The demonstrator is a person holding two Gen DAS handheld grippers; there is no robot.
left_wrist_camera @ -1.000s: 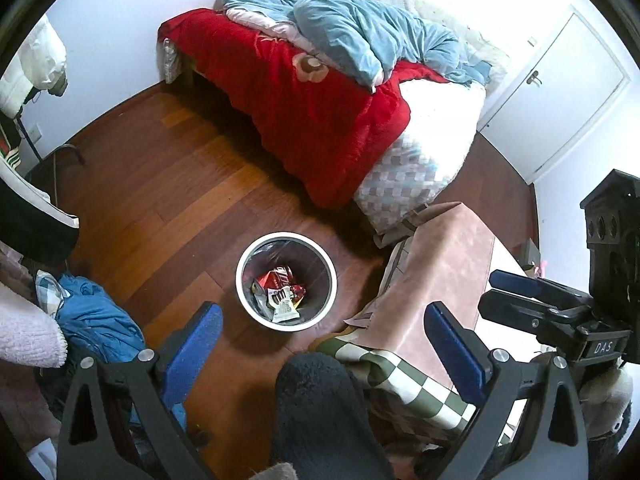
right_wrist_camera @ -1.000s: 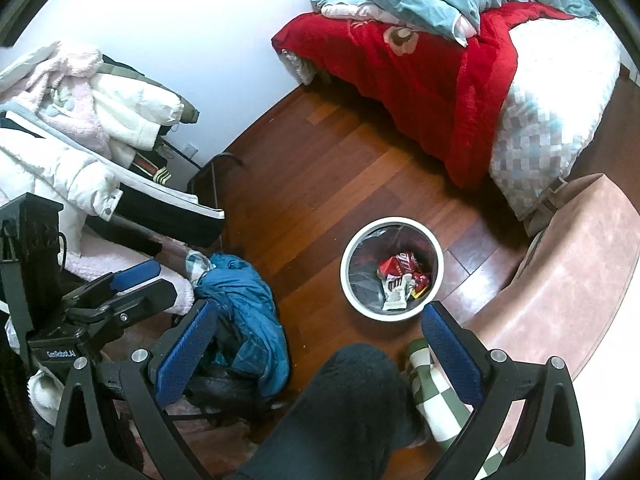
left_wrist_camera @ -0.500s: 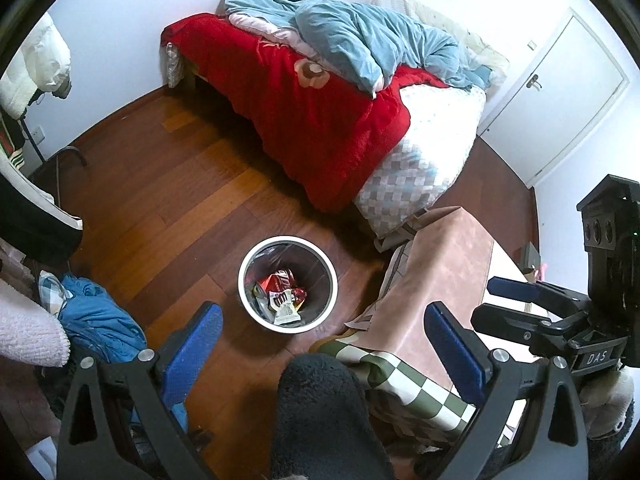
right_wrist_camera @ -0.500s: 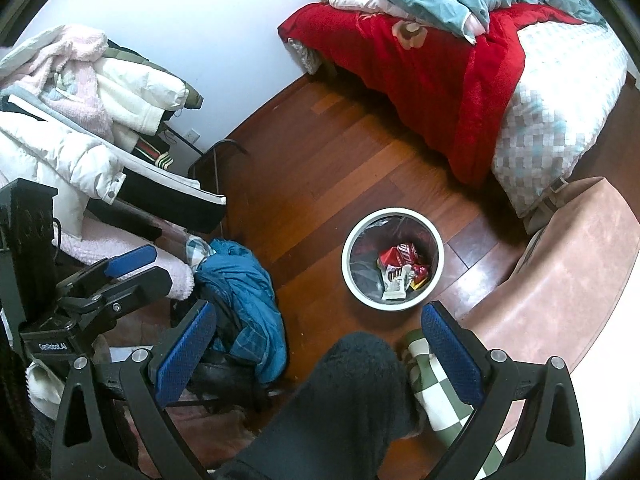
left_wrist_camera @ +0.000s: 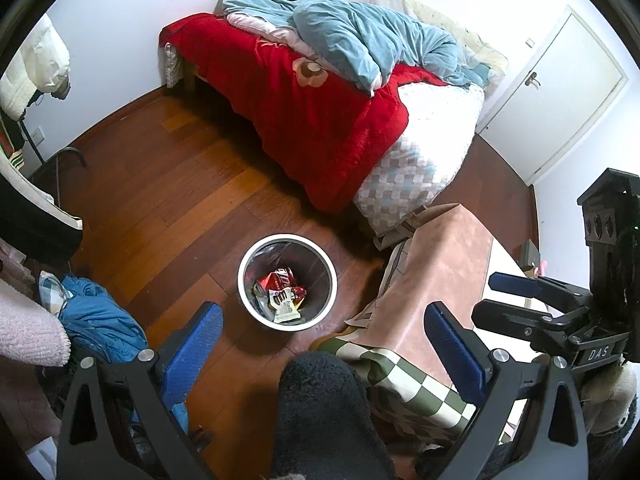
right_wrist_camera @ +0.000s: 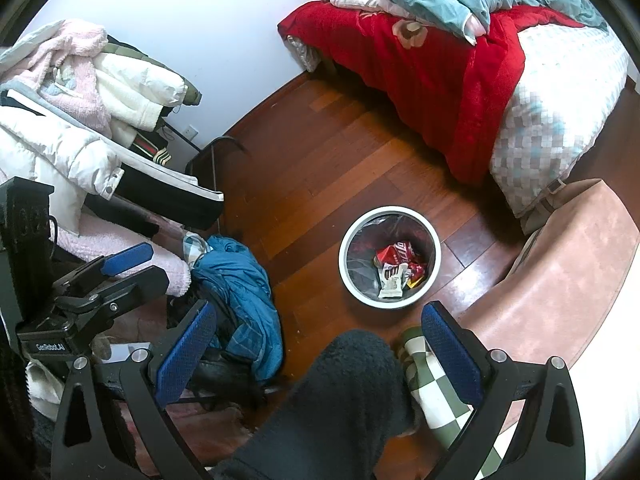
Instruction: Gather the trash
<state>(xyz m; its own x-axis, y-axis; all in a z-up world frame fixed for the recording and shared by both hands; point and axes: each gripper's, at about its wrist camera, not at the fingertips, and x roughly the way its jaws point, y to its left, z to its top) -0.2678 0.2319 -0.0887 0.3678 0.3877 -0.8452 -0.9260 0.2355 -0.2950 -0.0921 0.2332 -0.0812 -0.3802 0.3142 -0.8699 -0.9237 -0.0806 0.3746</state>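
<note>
The white bin [left_wrist_camera: 287, 282] stood on the wooden floor [left_wrist_camera: 168, 200] near the bed [left_wrist_camera: 320, 120], containing a red wrapper [left_wrist_camera: 276, 280] and a white wrapper [left_wrist_camera: 285, 308] on top. Left gripper [left_wrist_camera: 320, 344] and right gripper [right_wrist_camera: 316, 340] both hung above, jaws apart, holding nothing.

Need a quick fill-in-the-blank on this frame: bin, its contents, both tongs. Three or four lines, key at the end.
1. The white round bin stands on the ____ floor.
2. Inside it, a white wrapper lies beside a ____ wrapper.
3. The left tongs and right tongs are both ____, gripping nothing.
4. The blanket draped over the bed's side is ____.

Missing words: wooden; red; open; red
</note>
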